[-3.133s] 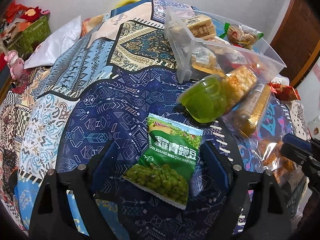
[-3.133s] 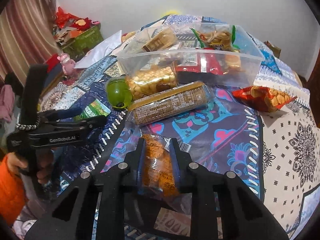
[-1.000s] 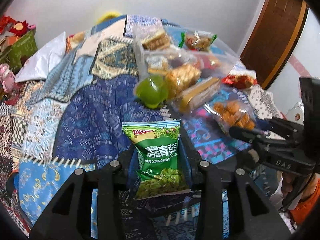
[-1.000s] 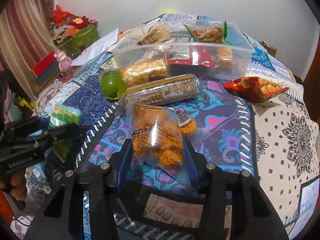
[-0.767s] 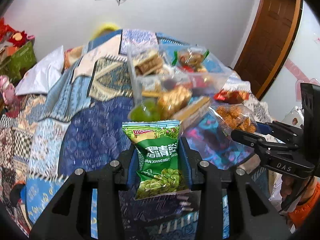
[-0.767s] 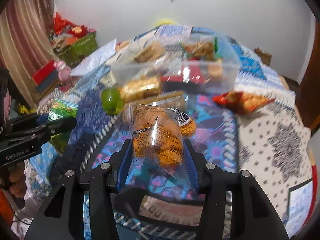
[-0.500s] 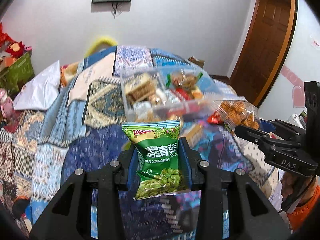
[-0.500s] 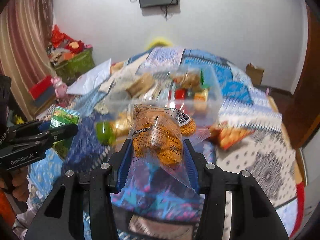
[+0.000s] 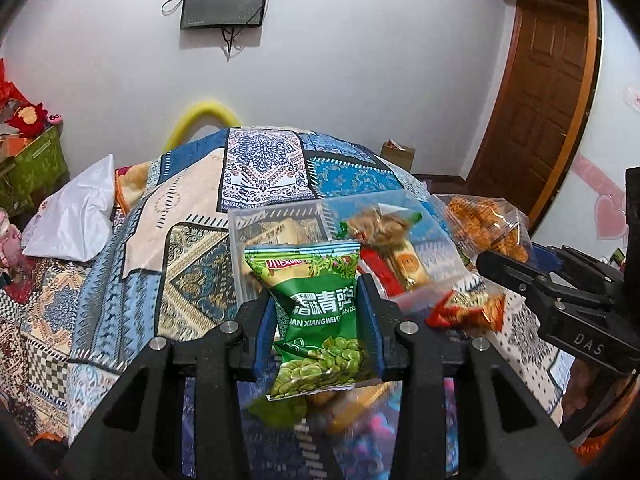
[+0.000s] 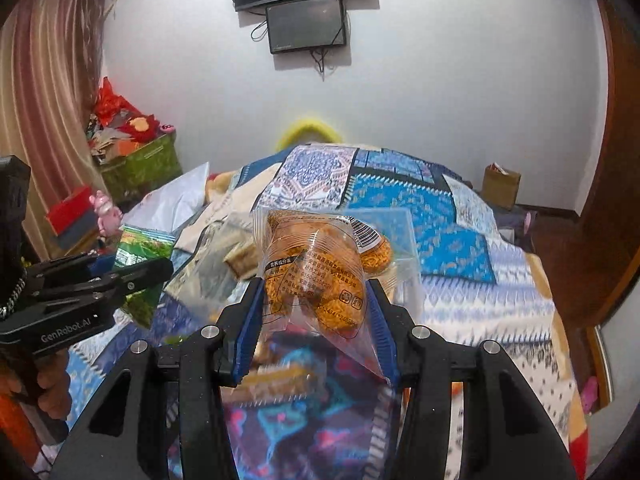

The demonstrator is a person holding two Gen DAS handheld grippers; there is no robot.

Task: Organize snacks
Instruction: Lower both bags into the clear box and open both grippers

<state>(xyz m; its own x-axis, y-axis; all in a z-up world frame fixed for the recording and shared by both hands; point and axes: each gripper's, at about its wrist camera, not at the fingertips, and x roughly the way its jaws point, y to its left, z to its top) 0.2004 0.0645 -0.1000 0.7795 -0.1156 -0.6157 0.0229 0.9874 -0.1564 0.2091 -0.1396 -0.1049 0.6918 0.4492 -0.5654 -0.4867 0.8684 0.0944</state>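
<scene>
The left gripper [image 9: 318, 316] is clamped on the green pea packet [image 9: 320, 320], its blue pads pressing both side edges; the packet stands upright, raised clear of the bed. The right gripper [image 10: 316, 312] is clamped on the clear bag of orange snacks [image 10: 316, 276], likewise upright and off the bed.

Landmark — the clear plastic bin [image 9: 276, 220] on the patterned bedspread [image 9: 264, 168]. The pea packet is held just in front of the bin's near wall. In the left wrist view the orange snack bag appears to the right of the bin, at about rim height. Inside the bin lie several wrapped snacks, including a red packet [image 9: 380, 272]. A red-orange chip bag [image 9: 468, 308] lies on the bedspread just right of the bin. Behind the bin — on the far wall — hangs a dark screen [image 9: 224, 0].
</scene>
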